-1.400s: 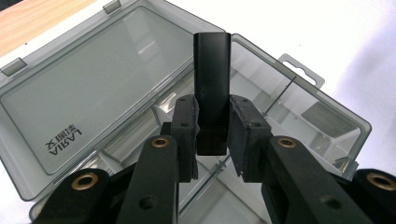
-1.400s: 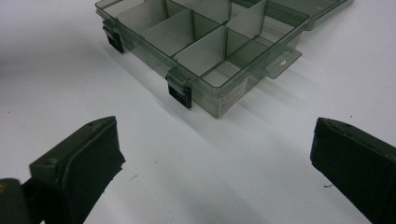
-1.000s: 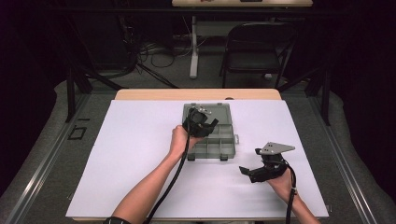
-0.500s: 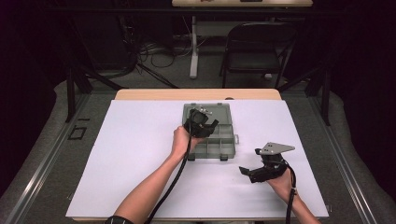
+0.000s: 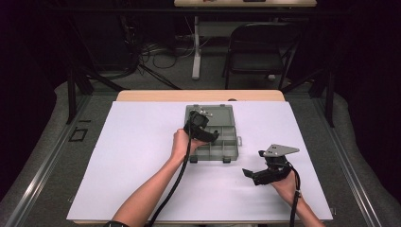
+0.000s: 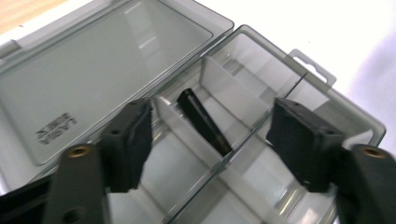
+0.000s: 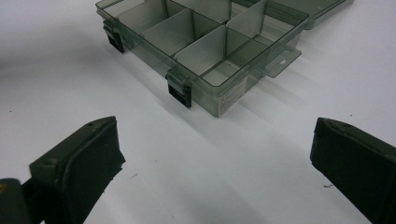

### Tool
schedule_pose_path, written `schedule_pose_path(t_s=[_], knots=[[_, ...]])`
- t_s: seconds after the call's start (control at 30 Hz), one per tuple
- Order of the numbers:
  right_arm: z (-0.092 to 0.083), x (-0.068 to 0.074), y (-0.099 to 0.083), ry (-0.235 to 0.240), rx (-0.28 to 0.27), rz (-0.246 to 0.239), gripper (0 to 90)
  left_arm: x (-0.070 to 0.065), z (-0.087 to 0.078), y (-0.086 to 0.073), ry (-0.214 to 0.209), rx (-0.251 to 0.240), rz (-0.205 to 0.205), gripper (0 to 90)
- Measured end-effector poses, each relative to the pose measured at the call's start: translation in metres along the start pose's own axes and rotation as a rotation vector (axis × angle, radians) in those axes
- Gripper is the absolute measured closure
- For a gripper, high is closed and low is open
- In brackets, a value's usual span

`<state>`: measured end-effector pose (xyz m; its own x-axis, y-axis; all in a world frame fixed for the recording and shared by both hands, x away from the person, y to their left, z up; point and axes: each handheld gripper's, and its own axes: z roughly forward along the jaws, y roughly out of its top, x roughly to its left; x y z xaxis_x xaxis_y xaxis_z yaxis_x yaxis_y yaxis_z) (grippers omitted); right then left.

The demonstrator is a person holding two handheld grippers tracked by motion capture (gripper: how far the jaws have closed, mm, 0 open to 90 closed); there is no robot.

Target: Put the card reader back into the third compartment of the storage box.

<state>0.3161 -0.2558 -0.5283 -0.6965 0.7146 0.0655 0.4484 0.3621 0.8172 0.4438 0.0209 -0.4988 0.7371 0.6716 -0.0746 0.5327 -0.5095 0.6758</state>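
Left gripper jaws just spread wide, releasing short black cylindrical bit.
Bit leans in a compartment of the smoky clear plastic organiser box; right gripper spread, empty.

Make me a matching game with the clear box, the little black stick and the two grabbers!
Things:
1. organiser box
2. black stick
3. left hand-held gripper
4. right hand-held gripper

States:
A. lies loose in a compartment
B. open over bare white table
C. lid folded back, open
D. jaws just opened, above the box

Pairs: 1-C, 2-A, 3-D, 4-B
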Motion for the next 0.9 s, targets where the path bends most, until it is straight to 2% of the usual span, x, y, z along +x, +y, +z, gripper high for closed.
schedule_pose_path(t_s=[0.17, 0.37, 0.43, 0.6, 0.8, 0.9], knots=[[0.001, 0.0, 0.0, 0.003, 0.0, -0.003, 1.1, 0.002, -0.01, -0.008, 0.006, -0.005, 0.023, 15.6], [0.001, 0.0, 0.0, 0.003, -0.002, -0.004, 1.1, 0.005, -0.024, -0.016, 0.021, -0.024, 0.048, 6.7], [0.0, 0.0, 0.0, 0.0, 0.001, -0.008, 1.1, 0.008, -0.028, -0.02, 0.023, -0.035, 0.041, 2.9], [0.0, 0.0, 0.001, 0.002, -0.005, -0.007, 1.1, 0.014, -0.034, -0.03, 0.026, -0.038, 0.027, 1.4], [0.0, 0.0, 0.001, -0.001, -0.005, -0.007, 1.1, 0.017, -0.037, -0.041, 0.045, -0.032, 0.028, 0.4], [0.0, -0.001, 0.001, -0.002, -0.004, -0.009, 1.1, 0.019, -0.039, -0.045, 0.041, -0.033, 0.024, 0.0]])
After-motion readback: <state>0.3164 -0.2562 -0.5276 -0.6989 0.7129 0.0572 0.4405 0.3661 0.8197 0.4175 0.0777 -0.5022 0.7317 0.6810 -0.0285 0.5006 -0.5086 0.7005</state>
